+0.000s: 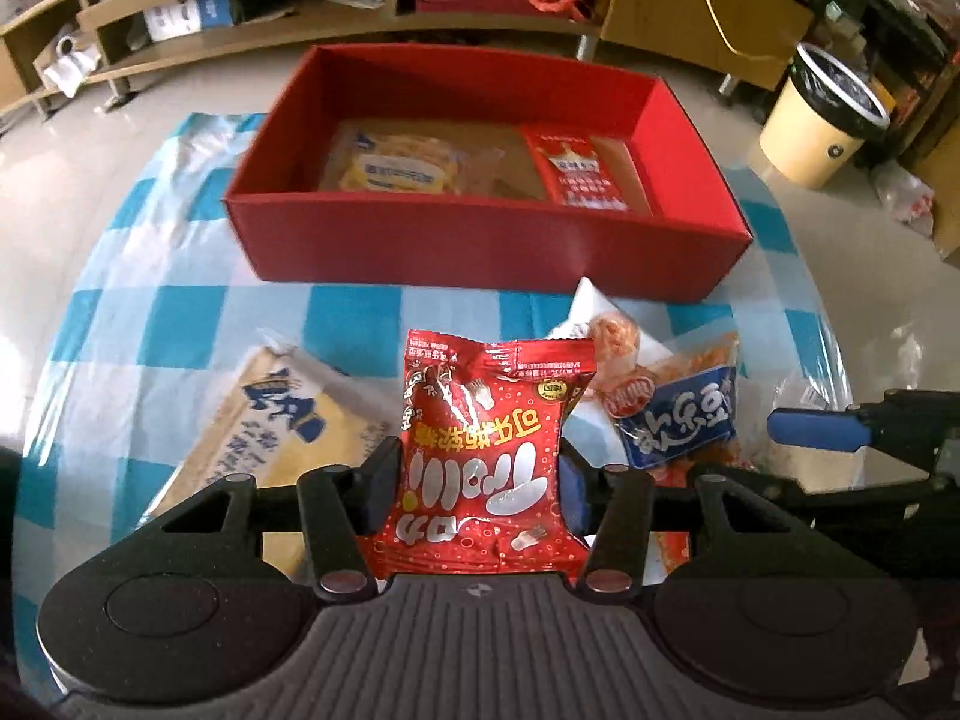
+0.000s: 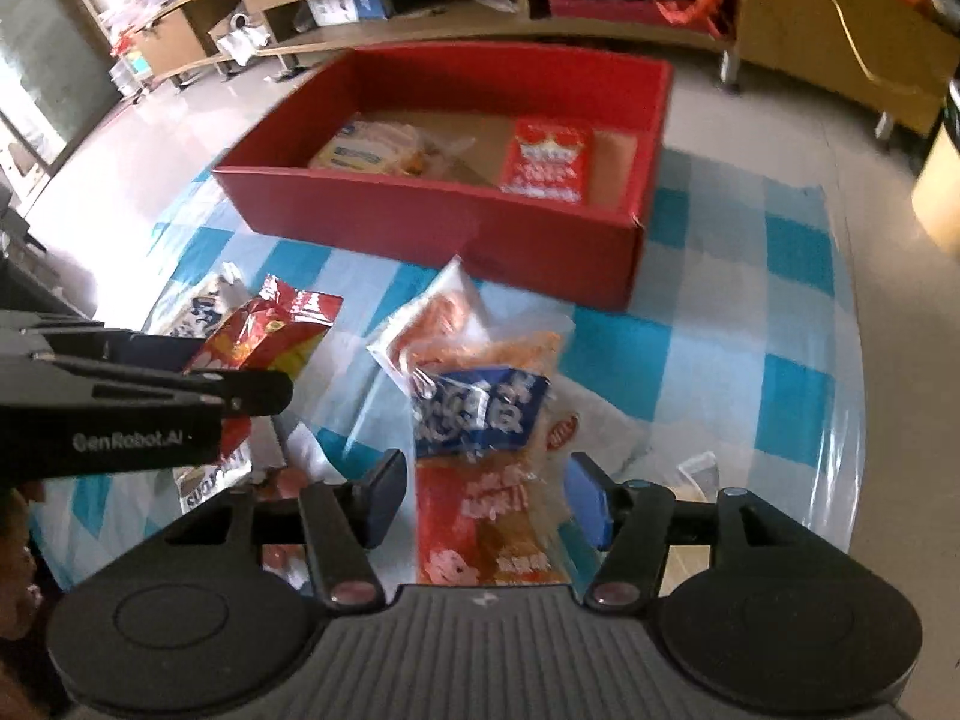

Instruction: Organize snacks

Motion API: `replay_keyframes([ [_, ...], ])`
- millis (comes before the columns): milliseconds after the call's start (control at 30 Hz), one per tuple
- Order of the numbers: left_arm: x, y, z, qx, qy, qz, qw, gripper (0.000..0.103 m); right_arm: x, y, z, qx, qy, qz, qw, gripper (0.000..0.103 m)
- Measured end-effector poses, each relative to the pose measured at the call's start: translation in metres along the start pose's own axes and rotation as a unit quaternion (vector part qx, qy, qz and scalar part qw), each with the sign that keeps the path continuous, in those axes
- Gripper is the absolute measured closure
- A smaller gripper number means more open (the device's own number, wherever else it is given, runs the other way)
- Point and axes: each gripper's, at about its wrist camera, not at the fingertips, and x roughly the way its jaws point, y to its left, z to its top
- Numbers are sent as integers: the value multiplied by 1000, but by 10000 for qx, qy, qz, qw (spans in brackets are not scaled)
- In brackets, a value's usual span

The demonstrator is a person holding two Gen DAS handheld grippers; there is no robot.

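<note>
My left gripper (image 1: 480,480) is shut on a red candy packet (image 1: 489,450) and holds it above the table; the packet also shows in the right wrist view (image 2: 264,339). The red box (image 1: 480,240) stands beyond it, with a yellow snack (image 1: 396,171) and a red packet (image 1: 582,171) inside. My right gripper (image 2: 483,495) is open around a blue-and-orange snack bag (image 2: 480,414) without pressing it. The box also shows in the right wrist view (image 2: 444,219).
A beige snack bag (image 1: 282,426) lies left on the blue checked cloth (image 1: 150,324). A clear pink packet (image 2: 438,318) lies in front of the box. A cream bin (image 1: 822,114) and wooden shelves (image 1: 240,18) stand on the floor behind.
</note>
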Motion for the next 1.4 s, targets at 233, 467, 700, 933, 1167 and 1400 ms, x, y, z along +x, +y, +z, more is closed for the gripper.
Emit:
replay_keyframes([
  [233, -1, 16, -4, -223, 69, -80, 9997, 43, 34, 17, -6, -132, 278, -403, 9987, 44],
  [467, 2, 20, -8, -218, 136, -77, 9996, 42, 57, 24, -13, -123, 339, -615, 9975, 9],
  [700, 5, 26, -11, -289, 203, -48, 9994, 42, 58, 13, -18, 92, 506, -465, 9976, 4],
  [933, -4, 20, -10, -209, 72, -196, 9996, 45, 34, 1, -32, 124, 340, -617, 9974, 49],
  [1167, -1, 15, -14, -69, 87, -144, 9998, 38, 9, 6, -39, 254, 17, -475, 9985, 53],
  [1400, 18, 5, -6, -213, 203, 50, 9996, 24, -19, -1, -26, 542, -448, -164, 9974, 53],
])
